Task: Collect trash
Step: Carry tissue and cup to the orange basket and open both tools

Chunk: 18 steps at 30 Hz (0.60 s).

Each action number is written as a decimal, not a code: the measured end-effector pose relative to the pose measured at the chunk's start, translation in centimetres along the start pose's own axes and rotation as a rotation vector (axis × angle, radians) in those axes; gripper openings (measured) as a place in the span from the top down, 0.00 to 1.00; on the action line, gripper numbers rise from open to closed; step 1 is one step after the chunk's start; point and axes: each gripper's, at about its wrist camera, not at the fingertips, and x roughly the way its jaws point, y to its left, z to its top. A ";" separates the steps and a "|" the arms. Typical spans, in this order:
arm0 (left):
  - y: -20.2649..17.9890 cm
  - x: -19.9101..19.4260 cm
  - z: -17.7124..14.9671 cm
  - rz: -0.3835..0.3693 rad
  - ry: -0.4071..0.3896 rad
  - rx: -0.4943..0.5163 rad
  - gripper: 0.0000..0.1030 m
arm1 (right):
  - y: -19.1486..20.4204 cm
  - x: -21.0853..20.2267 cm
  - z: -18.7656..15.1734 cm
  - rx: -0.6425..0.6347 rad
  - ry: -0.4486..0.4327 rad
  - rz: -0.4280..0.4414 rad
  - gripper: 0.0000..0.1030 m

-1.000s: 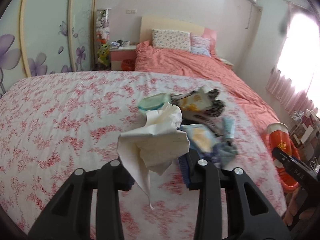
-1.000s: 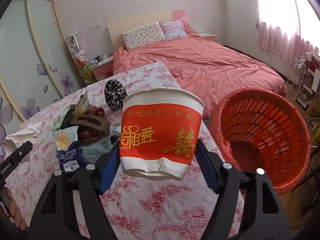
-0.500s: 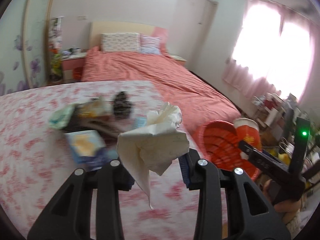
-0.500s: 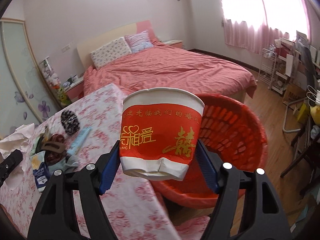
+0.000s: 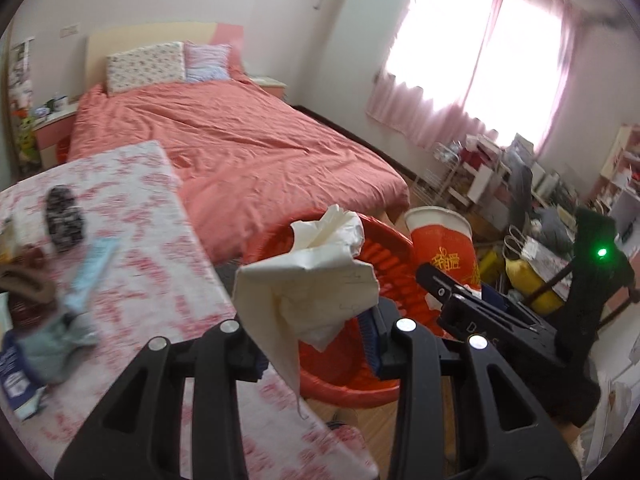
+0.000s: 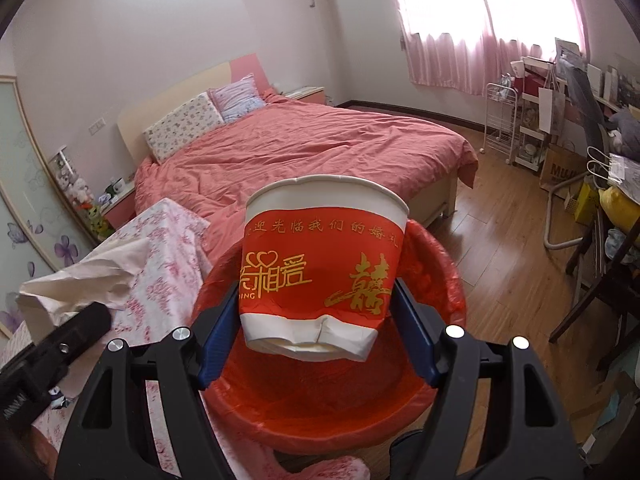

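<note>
Two trash items held over red basket point(image 6: 436, 276): crumpled white tissue point(image 5: 316, 284) pinched by left gripper point(image 5: 316, 340) fingers; dented red-and-white paper cup point(image 6: 320, 264), gold lettering, clamped upright by right gripper point(image 6: 316, 344) fingers.

the tissue point(image 5: 316, 280) between the left jaws is soft crumpled paper, matt. the cup point(image 6: 320, 264) between the right jaws is thin paper with a glossy red print, dented at the base. the basket point(image 6: 432, 280) under both jaws is shiny red plastic. the tablecloth point(image 5: 160, 264) is matt floral cloth, the floor point(image 6: 500, 240) glossy wood.
</note>
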 end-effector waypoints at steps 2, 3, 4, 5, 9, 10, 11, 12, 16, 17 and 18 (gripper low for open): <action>-0.6 1.4 0.2 -0.010 0.020 0.008 0.65 | -0.6 0.4 0.2 0.015 0.002 0.002 0.30; -0.9 2.6 0.4 -0.013 0.034 0.012 0.65 | -0.9 0.5 0.2 0.022 0.001 0.001 0.30; -1.1 3.1 0.4 -0.013 0.042 0.014 0.64 | -1.3 0.7 0.3 0.029 0.000 0.000 0.30; -1.2 3.5 0.2 -0.013 0.047 0.015 0.64 | -1.5 0.9 0.3 0.036 0.000 0.003 0.30; -0.9 4.6 -0.2 0.028 0.069 0.001 0.53 | -2.7 1.7 0.6 0.073 0.008 0.031 0.28; -0.7 4.6 -0.3 0.036 0.072 -0.007 0.48 | -2.8 1.9 0.7 0.077 0.015 0.038 0.22; -0.3 4.6 -0.4 0.043 0.071 -0.014 0.42 | -2.7 1.9 0.6 0.078 0.016 0.044 0.20; 0.2 4.3 -0.5 0.057 0.067 -0.018 0.40 | -2.6 1.8 0.4 0.076 0.015 0.044 0.18; 2.1 2.9 -0.9 0.102 0.056 -0.046 0.38 | -2.0 1.1 0.0 0.049 0.014 0.036 0.18; 2.7 2.3 -1.1 0.117 0.053 -0.053 0.38 | -1.9 1.1 0.2 0.041 0.014 0.037 0.18; 3.1 1.7 -1.2 0.134 0.049 -0.056 0.38 | -1.6 0.9 0.1 0.030 0.013 0.037 0.18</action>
